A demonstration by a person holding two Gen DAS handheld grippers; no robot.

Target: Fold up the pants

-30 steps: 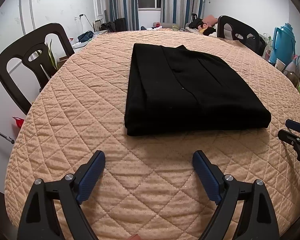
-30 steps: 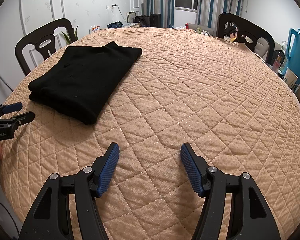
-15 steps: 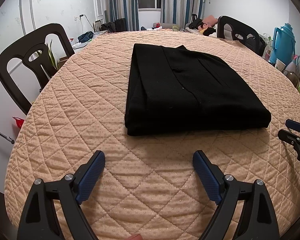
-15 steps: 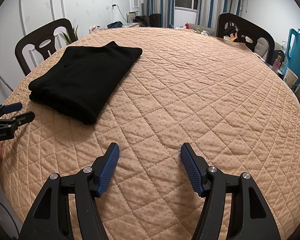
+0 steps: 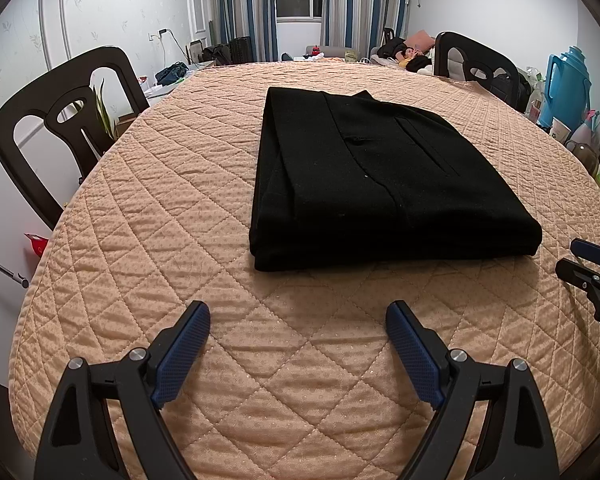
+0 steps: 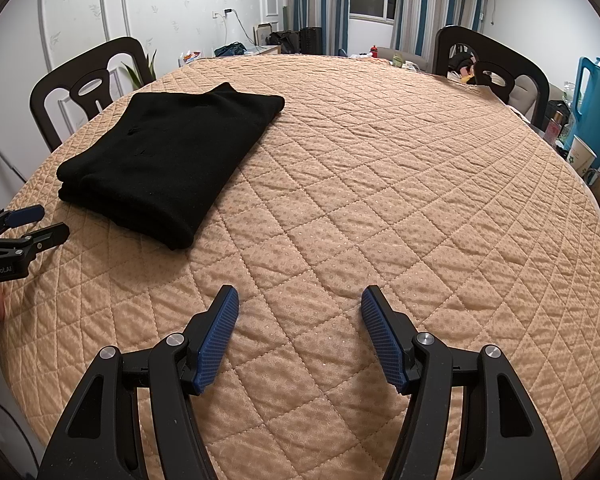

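Black pants (image 5: 380,184) lie folded in a flat rectangular stack on the peach quilted table cover (image 5: 140,240). In the right wrist view the pants (image 6: 172,160) sit to the left. My left gripper (image 5: 298,320) is open and empty, just short of the stack's near edge. My right gripper (image 6: 300,300) is open and empty over bare quilt, to the right of the pants. The right gripper shows at the right edge of the left wrist view (image 5: 588,264). The left gripper shows at the left edge of the right wrist view (image 6: 28,224).
Dark wooden chairs stand at the table's left (image 5: 60,120) and far right (image 5: 476,64). A blue thermos jug (image 5: 568,84) and cups stand off the table's right side. The round table edge drops off close behind both grippers.
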